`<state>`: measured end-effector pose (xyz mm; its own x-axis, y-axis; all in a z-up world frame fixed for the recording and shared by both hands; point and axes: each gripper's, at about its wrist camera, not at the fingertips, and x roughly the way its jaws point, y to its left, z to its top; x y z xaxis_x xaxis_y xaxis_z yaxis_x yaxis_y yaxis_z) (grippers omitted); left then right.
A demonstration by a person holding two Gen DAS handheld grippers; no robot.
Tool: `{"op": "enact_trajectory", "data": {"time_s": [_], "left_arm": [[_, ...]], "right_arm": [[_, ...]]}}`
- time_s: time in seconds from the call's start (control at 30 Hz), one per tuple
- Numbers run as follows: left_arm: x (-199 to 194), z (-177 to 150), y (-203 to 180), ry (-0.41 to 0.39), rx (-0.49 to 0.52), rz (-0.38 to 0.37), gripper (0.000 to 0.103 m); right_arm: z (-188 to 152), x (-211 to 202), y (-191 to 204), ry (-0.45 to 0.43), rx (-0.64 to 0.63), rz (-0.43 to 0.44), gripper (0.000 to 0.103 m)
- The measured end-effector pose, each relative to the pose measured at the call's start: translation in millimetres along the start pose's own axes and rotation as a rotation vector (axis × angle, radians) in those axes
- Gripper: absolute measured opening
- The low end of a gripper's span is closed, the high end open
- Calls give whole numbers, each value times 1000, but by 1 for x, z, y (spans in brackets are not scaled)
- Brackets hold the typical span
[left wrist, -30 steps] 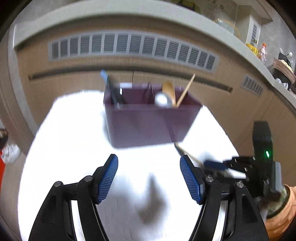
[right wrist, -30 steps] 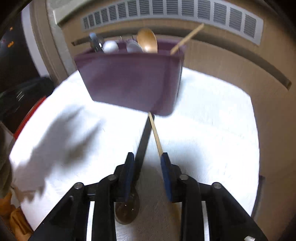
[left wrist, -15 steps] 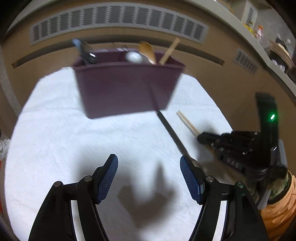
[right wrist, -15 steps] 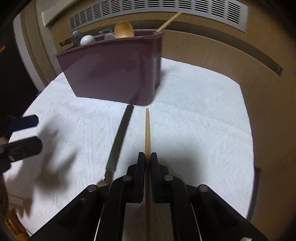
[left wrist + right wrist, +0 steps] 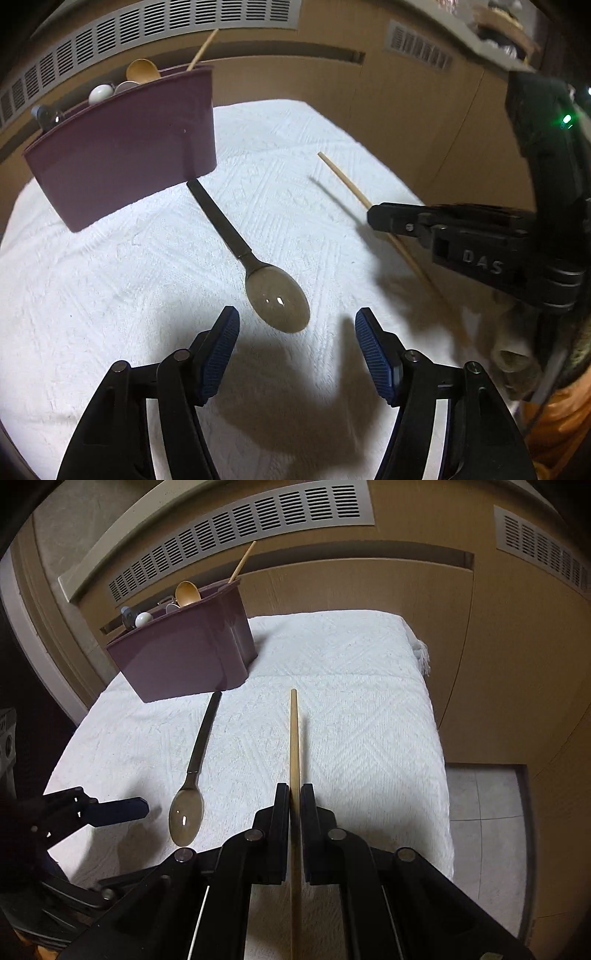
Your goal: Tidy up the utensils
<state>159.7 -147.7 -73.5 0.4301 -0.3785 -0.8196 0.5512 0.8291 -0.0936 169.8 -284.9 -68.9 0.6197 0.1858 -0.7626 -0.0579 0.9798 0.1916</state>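
The right hand-held gripper (image 5: 294, 805) is closed on a wooden chopstick (image 5: 294, 738), gripped partway along its length, so that a long free end projects toward the far side. The left hand-held gripper (image 5: 297, 332) is wide open and holds nothing; it hovers just near of the bowl of a dark-handled spoon (image 5: 255, 266) that lies on the white textured cloth (image 5: 110, 295).

Risks noted:
- The chopstick is thin and smooth; it is judged liable to pivot or slide between the pads if its tip strikes the rim of the maroon utensil caddy (image 5: 184, 657).
- The caddy already holds a wooden spoon (image 5: 187, 592), a second chopstick (image 5: 242, 563) and other utensils; a misaligned insertion could jam against them or tip the caddy.
- The spoon handle tip lies against, or just short of, the caddy base; which cannot be told. A lift by the bowl end could drag it along the wall.
- The two grippers work close together; a collision is possible.

Room: the cloth is open to the right of the chopstick. The bench edge drops off at the right and at the near left, so a dropped utensil could roll off there.
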Motion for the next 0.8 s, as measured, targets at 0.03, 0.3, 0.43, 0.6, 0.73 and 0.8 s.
{"op": "enact_trajectory", "data": {"time_s": [0.03, 0.3, 0.43, 0.6, 0.73, 0.8], "left_arm": [[4, 1, -1, 7, 2, 27, 61], [15, 7, -9, -7, 38, 164, 58], [15, 7, -7, -9, 27, 111, 41], [-13, 1, 2, -78, 8, 97, 36], [-60, -2, 5, -213, 27, 123, 32], [-81, -3, 8, -268, 41, 146, 30]], "right_arm": [[-1, 1, -1, 1, 7, 3, 6], [-12, -1, -15, -6, 68, 41, 20], [-14, 0, -15, -5, 77, 46, 27], [-15, -2, -19, -19, 97, 44, 35], [-16, -4, -17, -28, 89, 40, 37], [-16, -4, -15, -27, 76, 31, 37]]}}
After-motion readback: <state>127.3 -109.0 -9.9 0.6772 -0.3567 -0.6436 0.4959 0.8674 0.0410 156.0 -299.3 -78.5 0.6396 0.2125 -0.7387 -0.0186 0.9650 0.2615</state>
